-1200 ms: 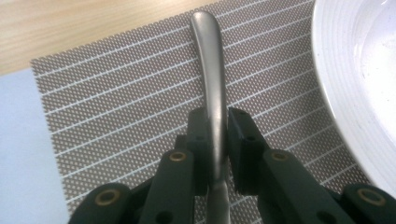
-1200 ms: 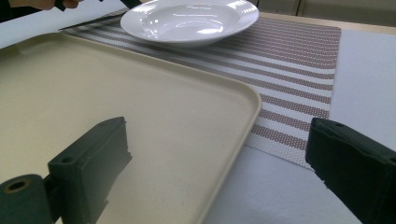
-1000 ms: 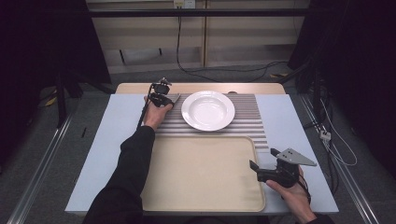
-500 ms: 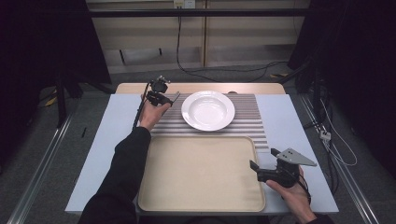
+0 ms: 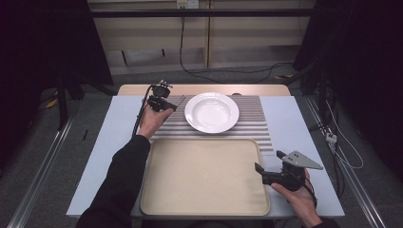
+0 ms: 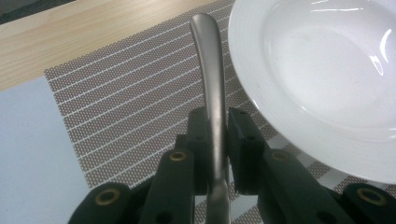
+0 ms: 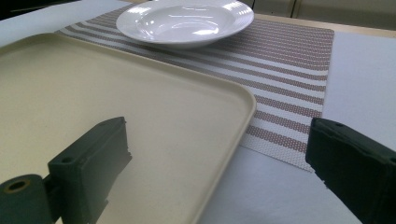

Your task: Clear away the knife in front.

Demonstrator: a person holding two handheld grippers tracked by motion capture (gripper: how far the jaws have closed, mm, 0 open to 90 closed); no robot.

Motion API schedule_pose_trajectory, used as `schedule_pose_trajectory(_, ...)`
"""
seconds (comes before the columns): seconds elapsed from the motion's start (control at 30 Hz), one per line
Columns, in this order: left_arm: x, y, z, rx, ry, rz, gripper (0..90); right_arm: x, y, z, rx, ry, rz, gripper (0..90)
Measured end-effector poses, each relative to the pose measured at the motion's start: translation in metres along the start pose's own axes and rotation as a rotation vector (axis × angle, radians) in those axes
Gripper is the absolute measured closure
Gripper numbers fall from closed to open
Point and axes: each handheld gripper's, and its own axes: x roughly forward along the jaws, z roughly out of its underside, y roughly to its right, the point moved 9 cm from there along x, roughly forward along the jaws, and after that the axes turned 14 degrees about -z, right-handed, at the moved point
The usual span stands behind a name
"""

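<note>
Nearest to the person, the right gripper rests low at the right edge of the beige tray, its jaws standing wide apart with nothing between them; in the right gripper view one jaw is over the tray and the other over the pale table cover, so the tray rim runs between them. This tray carries nothing at all. Beyond these open jaws lies the striped placemat, and on it the white plate, also with nothing on it. Farther off, just left of the plate, the left gripper has its jaws pressed together on a metal utensil handle; the handle rises from between the jaws and curves over the mat, close beside the plate rim but apart from it. Whether it is a spoon or a fork I cannot tell, because its working end is hidden. By my judgement the setting of the place is in its middle: the utensil is picked up and carried, but not yet laid down beside the plate.
</note>
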Motion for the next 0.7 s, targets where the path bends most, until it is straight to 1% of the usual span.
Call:
schedule_pose_trajectory(0.03,-0.002,0.001,0.001,0.008,-0.001,-0.006,79.7,0.000,0.000,0.000,-0.001,-0.001,0.001,6.0)
schedule_pose_trajectory(0.1,-0.005,0.004,0.002,0.005,0.007,-0.003,79.8,0.000,0.000,0.000,-0.001,0.000,-0.001,6.0)
schedule_pose_trajectory(0.13,-0.008,0.004,0.002,0.013,0.012,-0.005,79.8,0.000,0.000,0.000,-0.002,0.000,-0.002,6.0)
schedule_pose_trajectory(0.17,-0.010,0.005,0.002,0.011,0.018,-0.007,79.7,0.000,0.000,0.000,-0.002,-0.001,-0.002,6.0)
schedule_pose_trajectory(0.2,-0.012,0.007,0.001,-0.003,0.027,-0.006,79.8,0.000,0.000,0.000,-0.003,-0.001,-0.002,6.0)
schedule_pose_trajectory(0.23,-0.015,0.007,0.001,0.009,0.029,-0.005,79.7,0.000,0.000,0.000,-0.004,-0.001,-0.001,6.1)
schedule_pose_trajectory(0.4,-0.026,0.012,0.000,0.030,0.044,0.002,79.7,0.000,-0.001,0.000,-0.005,-0.003,0.000,6.0)
schedule_pose_trajectory(0.43,-0.028,0.012,0.001,0.025,0.042,-0.002,79.7,0.000,-0.001,0.000,-0.005,-0.003,0.000,6.0)
schedule_pose_trajectory(0.47,-0.029,0.012,0.002,0.031,0.042,-0.006,79.7,0.000,-0.001,0.000,-0.005,-0.003,0.000,6.0)
schedule_pose_trajectory(0.5,-0.029,0.013,0.002,0.016,0.051,-0.001,79.7,0.000,-0.001,0.000,-0.004,-0.003,-0.001,6.0)
schedule_pose_trajectory(0.53,-0.030,0.014,0.004,0.034,0.048,0.007,79.7,0.000,-0.001,0.000,-0.005,-0.003,-0.001,6.1)
schedule_pose_trajectory(0.6,-0.032,0.015,0.006,0.028,0.056,-0.003,79.7,0.000,0.000,0.000,-0.005,-0.002,-0.001,6.0)
schedule_pose_trajectory(0.67,-0.034,0.016,0.011,0.061,0.044,-0.012,79.7,0.000,0.000,0.000,-0.002,-0.002,0.001,6.0)
schedule_pose_trajectory(0.7,-0.035,0.018,0.013,0.065,0.048,-0.014,79.7,0.000,0.001,0.000,-0.002,-0.003,0.002,6.0)
